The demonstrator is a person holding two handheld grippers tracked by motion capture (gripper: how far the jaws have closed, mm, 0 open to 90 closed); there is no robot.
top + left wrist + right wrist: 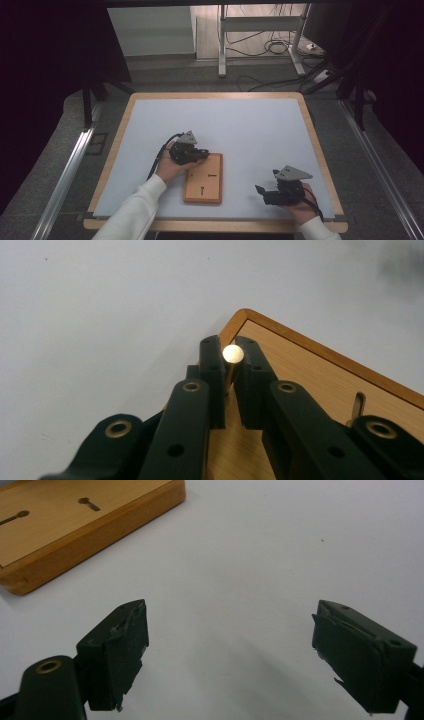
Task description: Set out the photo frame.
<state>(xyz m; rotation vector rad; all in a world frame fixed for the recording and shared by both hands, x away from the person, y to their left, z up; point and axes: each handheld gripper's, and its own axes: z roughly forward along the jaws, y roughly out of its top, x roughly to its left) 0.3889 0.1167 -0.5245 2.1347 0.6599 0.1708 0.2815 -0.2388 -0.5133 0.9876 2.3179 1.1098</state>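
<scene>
The left tongs (231,371) are clenched on a brass pin (232,357), held upright between the 2 jaws at the far left corner of the wooden board (203,178). The pin's long axis runs down toward the board, whose 2 keyhole slots (89,503) lie nearer the person. The right tongs (230,650) are released, resting apart on the tabletop (250,130), so the left hand (170,167) is judged nearer

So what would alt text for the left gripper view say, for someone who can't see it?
Two black jaws of the left gripper are shut on a small brass peg with a round, shiny head, at the corner of a wooden board. The board lies on a pale table, and a second peg stands on it at the right.
</scene>
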